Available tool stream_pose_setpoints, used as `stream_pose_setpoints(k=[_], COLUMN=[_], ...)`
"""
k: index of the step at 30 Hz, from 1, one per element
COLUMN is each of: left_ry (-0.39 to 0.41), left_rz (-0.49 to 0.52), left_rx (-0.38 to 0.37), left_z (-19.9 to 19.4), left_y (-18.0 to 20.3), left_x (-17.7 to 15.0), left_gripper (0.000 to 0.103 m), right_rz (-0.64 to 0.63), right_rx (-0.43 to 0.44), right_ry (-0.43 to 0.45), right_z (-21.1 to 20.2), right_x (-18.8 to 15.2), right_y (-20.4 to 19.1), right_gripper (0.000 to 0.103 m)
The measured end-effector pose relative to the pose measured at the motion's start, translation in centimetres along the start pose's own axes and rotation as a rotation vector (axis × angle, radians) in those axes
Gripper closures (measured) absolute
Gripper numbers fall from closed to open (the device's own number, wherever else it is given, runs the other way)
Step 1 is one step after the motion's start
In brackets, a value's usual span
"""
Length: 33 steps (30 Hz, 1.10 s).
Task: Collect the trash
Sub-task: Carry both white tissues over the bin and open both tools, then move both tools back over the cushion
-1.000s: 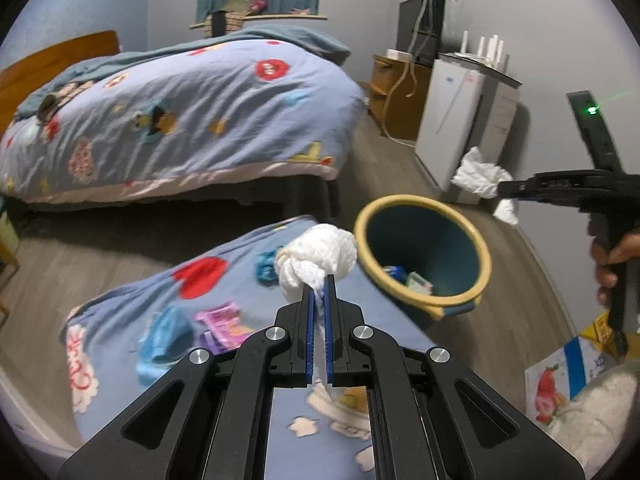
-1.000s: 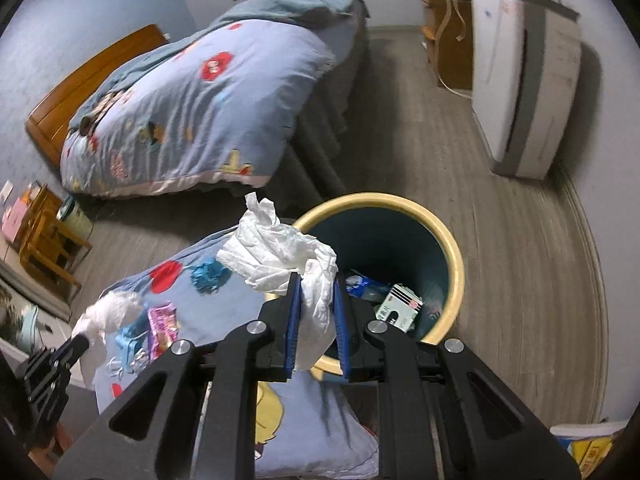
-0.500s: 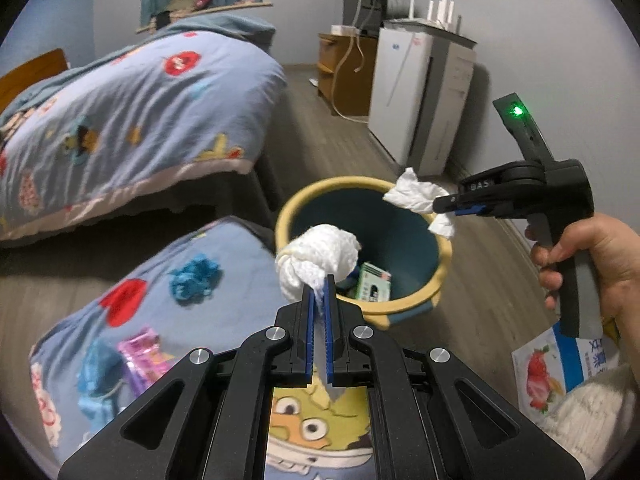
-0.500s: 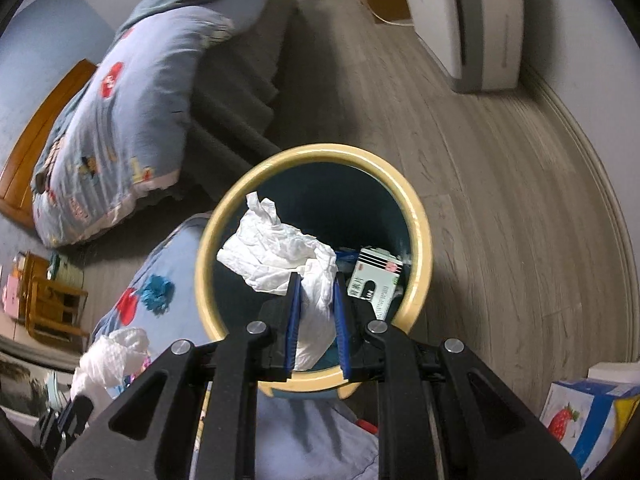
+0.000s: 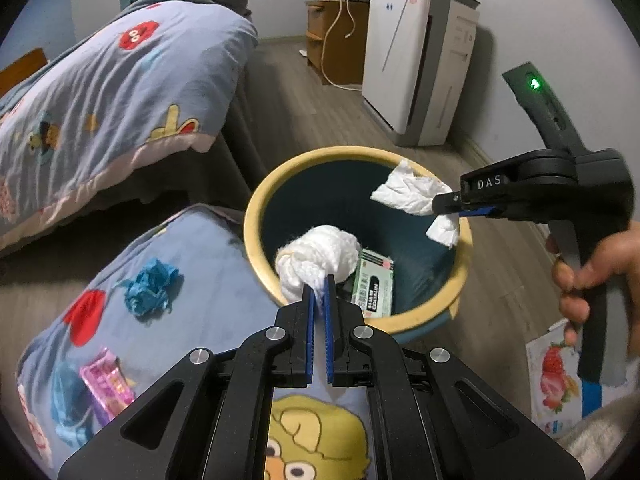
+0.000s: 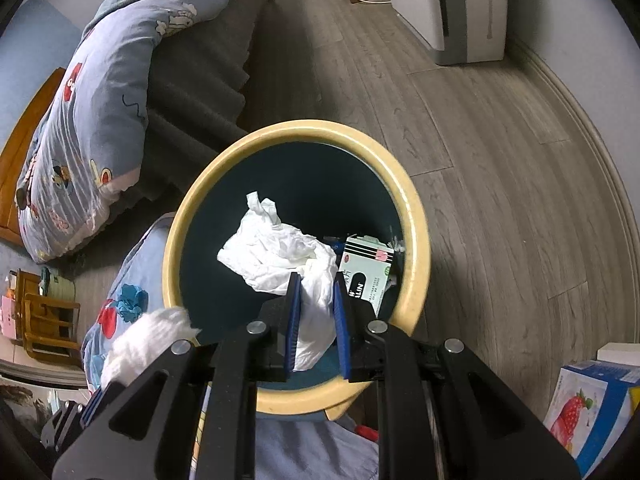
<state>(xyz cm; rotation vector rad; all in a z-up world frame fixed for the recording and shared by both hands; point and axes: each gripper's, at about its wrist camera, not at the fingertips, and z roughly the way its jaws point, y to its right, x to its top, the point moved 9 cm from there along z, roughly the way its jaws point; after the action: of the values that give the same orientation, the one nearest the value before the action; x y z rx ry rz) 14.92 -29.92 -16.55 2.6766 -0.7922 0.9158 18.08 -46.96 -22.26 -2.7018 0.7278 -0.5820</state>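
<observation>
Both grippers, left gripper (image 5: 319,280) pinching a white wad (image 5: 318,254) and right gripper (image 6: 316,284) clamping a crumpled tissue (image 6: 276,256), are angling down over the yellow-rimmed bin (image 6: 416,216); "DAS" is showing on the right.

The right gripper (image 6: 316,292) pinches a crumpled white tissue (image 6: 280,256) between its blue pads, directly over the mouth of the waste bin (image 6: 416,216) — yellow rim, dark teal inside. A green-and-white carton (image 6: 366,276) lies in the bin. At lower left, the left gripper (image 6: 90,402) holds a white wad (image 6: 148,336) — just beside the rim.
</observation>
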Motion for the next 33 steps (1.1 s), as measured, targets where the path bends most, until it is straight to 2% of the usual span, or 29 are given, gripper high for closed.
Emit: stream_pose_setpoints(k=[7, 10, 16, 20, 24, 26, 28, 31, 33], left_ry=[-0.001, 0.0, -0.007, -0.003, 0.001, 0.004, 0.018, 0.022, 0.024], left_rz=[0.029, 0.03, 0.033, 0.026, 0.028, 0.027, 0.026, 0.027, 0.022], left_rx=[0.001, -0.005, 0.004, 0.014, 0.025, 0.032, 0.039, 0.05, 0.06], left_z=[1.6, 1.9, 2.0, 1.7, 1.5, 1.3, 1.0, 0.7, 0.4], left_y=[0.8, 1.1, 1.3, 1.0, 0.8, 0.8, 0.7, 0.4, 0.0], left_x=[0.9, 1.0, 0.7, 0.7, 1.0, 1.1, 1.2, 1.2, 1.2], left_gripper=[0.098, 0.097, 0.091, 0.084, 0.082, 0.073, 0.06, 0.057, 0.049], right_rz=[-0.027, -0.018, -0.007, -0.001, -0.006, -0.006, -0.008, -0.009, -0.015], right_rx=[0.005, 0.004, 0.009, 0.015, 0.015, 0.017, 0.017, 0.016, 0.017], right_ry=[0.024, 0.028, 0.021, 0.024, 0.029, 0.028, 0.029, 0.03, 0.032], right_z=[0.1, 0.0, 0.1, -0.2, -0.5, -0.6, -0.7, -0.9, -1.2], right_x=[0.8, 1.0, 1.0, 1.0, 0.9, 0.8, 0.9, 1.0, 1.0], right_y=[-1.1, -0.8, -0.6, -0.8, -1.1, -1.2, -1.3, -1.4, -1.8], right_gripper=[0.086, 0.076, 0.074, 0.066, 0.066, 0.066, 0.066, 0.065, 0.057])
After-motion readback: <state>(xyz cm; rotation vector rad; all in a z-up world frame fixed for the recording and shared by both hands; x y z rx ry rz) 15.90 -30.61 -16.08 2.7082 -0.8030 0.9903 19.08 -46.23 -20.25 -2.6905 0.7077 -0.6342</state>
